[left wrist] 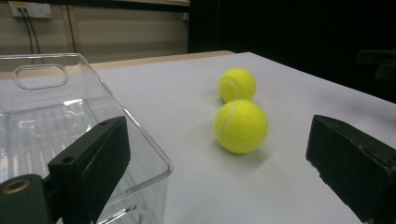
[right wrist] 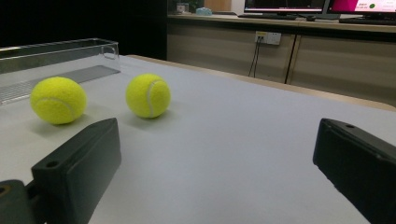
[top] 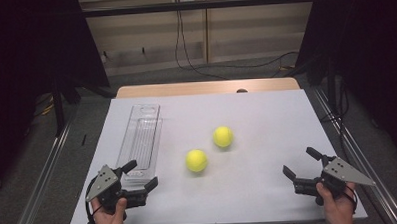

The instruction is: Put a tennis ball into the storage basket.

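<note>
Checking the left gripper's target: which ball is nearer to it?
The near ball, lower and further left in the high view, closer to the tray. It is the bigger one in the left gripper view; the far ball sits behind.

- The nearer tennis ball (top: 196, 160) and the farther tennis ball (top: 223, 136) wear fuzzy yellow felt, matt, with a smooth pale seam.
- The tray (top: 140, 139) is clear hard plastic, glossy, with a ribbed floor.
- The counter (top: 269, 189) has a smooth, matt white top and a bare wood edge at the far side.
- The left hand-held gripper (top: 142, 175) and right hand-held gripper (top: 299, 162) have matt black plastic-looking jaws and dull grey plates.
</note>
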